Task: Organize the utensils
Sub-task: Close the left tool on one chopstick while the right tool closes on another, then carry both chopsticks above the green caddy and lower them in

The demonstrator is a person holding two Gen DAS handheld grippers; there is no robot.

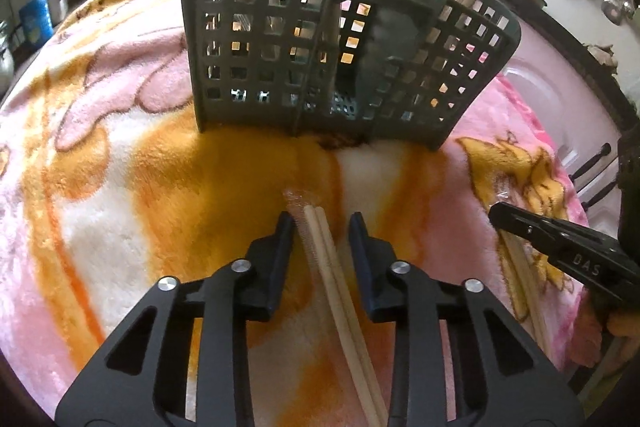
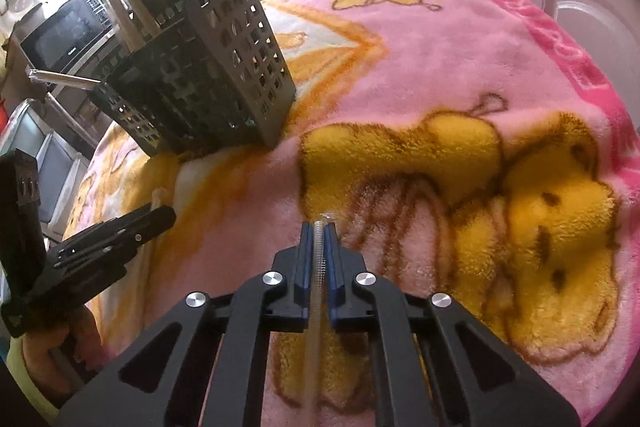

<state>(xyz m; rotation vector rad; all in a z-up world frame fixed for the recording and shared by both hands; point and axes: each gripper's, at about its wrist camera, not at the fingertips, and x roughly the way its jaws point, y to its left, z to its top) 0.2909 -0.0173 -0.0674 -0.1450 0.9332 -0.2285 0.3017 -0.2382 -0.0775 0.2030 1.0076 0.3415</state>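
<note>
Your right gripper (image 2: 319, 227) pinches a wrapped chopstick pair (image 2: 319, 267) edge-on; it could twist free when lifted. Your left gripper (image 1: 322, 223) straddles another pair (image 1: 332, 267) on the blanket (image 1: 120, 167), pads not touching it, and closing off-centre could roll it away from the caddy (image 1: 320, 47).

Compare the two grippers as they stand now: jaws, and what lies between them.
The left gripper has a visible gap beside the wrapped chopsticks between its fingers; the right gripper is pinched tight on its own wrapped chopsticks. The left pair shows two pale sticks side by side; the right shows only a thin edge. Both point down at the blanket.
</note>
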